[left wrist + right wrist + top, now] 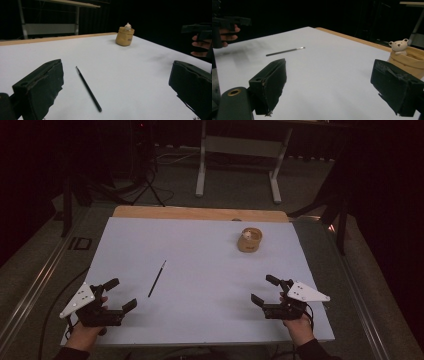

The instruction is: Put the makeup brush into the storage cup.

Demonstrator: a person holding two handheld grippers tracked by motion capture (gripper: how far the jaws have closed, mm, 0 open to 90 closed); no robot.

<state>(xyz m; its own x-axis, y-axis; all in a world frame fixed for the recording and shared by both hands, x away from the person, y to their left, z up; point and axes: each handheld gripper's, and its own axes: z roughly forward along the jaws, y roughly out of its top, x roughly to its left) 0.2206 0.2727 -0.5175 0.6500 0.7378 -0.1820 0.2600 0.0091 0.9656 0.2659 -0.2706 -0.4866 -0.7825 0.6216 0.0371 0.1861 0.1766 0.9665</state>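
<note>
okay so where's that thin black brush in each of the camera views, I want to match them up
High view: the thin black brush lies left of centre on the white sheet, near the left gripper.
Left gripper view: brush at centre, between the open jaws.
Right gripper view: brush upper left, beyond the left jaw.
Shared landmark: the tan pouch with the small bear.

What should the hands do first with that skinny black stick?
Probably ease the open left gripper forward to straddle the thin brush, which lies flat and untouched just ahead of it. The open right gripper sits farther off, nearer the tan holder.
</note>
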